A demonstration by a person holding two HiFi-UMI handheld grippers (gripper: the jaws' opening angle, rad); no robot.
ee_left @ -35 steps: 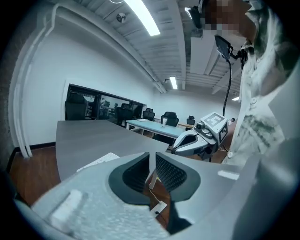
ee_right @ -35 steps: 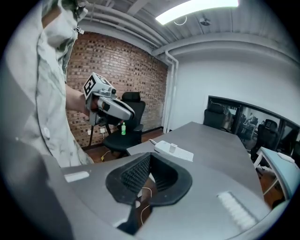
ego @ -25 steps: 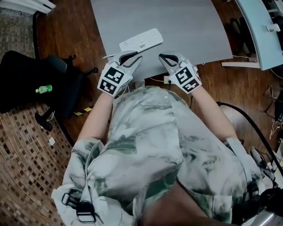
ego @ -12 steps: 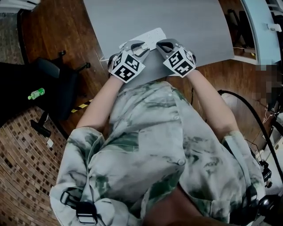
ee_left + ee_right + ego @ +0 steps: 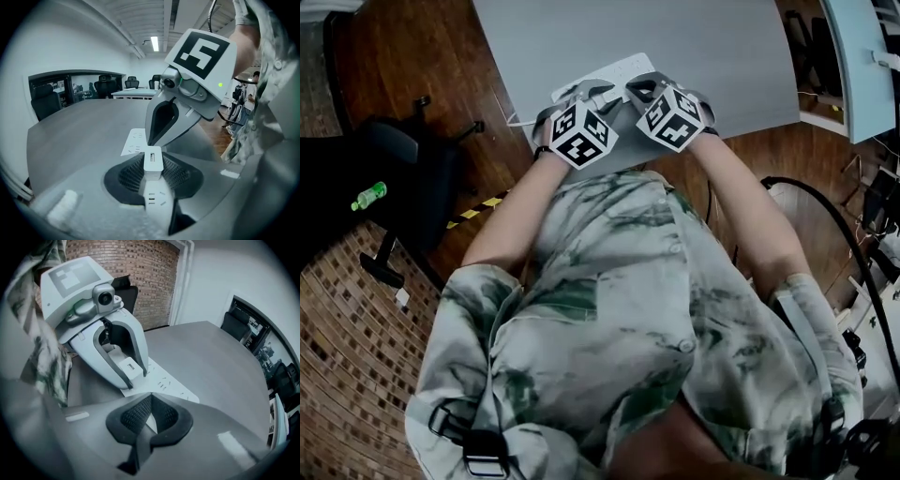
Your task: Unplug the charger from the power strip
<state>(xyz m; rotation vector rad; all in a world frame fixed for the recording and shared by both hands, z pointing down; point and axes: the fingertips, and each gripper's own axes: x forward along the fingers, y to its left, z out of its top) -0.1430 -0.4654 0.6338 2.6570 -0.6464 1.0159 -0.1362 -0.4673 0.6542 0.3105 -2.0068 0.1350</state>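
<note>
Charger [image 5: 129, 367]: white, plugged upright in strip [image 5: 171, 386] on table [image 5: 211, 357]. Left tongs [image 5: 153, 165] straddled it, closing, pads seemingly not yet pressing. Right tongs [image 5: 149, 397] were pressed together over strip. Recommended: pinch charger squarely, pin strip, pull straight out.

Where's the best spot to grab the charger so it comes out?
Grip the charger by its two flat side faces, coming down from above. It stands upright out of the power strip, a small block with straight sides, so its upper part is free to pinch and pull straight up.
</note>
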